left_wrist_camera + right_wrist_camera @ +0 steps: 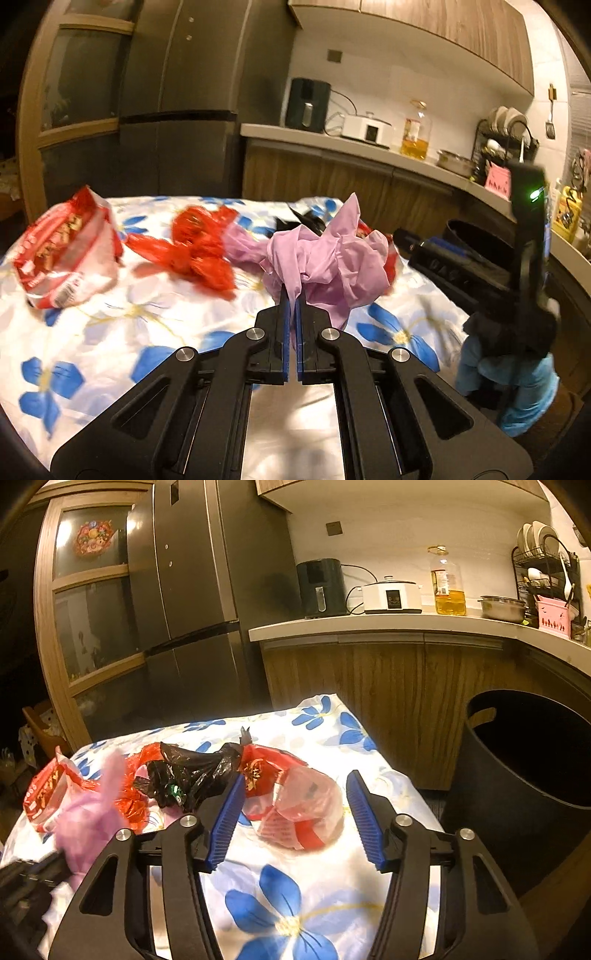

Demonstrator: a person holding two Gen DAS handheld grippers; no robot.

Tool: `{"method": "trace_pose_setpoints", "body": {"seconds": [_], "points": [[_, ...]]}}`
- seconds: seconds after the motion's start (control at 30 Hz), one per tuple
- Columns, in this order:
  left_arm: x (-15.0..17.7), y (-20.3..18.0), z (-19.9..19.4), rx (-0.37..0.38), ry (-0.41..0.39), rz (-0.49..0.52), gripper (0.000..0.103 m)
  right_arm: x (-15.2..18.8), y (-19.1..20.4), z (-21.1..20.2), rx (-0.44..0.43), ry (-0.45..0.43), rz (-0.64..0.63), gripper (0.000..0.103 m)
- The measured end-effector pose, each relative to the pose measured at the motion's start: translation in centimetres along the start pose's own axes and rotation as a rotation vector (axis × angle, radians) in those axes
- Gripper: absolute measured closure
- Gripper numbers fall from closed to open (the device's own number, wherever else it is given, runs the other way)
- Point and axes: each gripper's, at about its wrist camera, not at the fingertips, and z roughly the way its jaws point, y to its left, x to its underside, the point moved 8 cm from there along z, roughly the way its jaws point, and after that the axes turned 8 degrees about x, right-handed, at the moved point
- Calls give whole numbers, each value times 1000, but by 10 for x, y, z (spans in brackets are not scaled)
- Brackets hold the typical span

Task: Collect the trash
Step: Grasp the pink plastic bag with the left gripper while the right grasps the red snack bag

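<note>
Both tools: left (293,295) pinches blurred pink bag (325,258); right (295,812) spread.

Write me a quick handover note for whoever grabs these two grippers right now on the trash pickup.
Left gripper: shut on the pink plastic bag, above the floral tablecloth.
Right gripper: open, the clear and red wrapper lies between its jaws, not gripped.
Still on the table: black plastic bag, red plastic bag, red and white snack bag.
Black bin stands at the table's right; its inside is too dark to see.
Left to do: drop the pink bag, then collect the other four.
</note>
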Motion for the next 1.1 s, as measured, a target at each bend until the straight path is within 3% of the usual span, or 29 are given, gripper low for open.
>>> {"method": "trace_pose_setpoints", "body": {"seconds": [0.17, 0.5, 1.1], "points": [[-2, 11, -4, -24, -8, -18, 102, 8, 8, 17, -4, 41, -21, 60], [-1, 17, -7, -27, -5, -24, 102, 15, 4, 22, -17, 79, -6, 93], [-9, -15, -12, -6, -25, 5, 102, -3, -27, -68, -19, -51, 14, 97]]}}
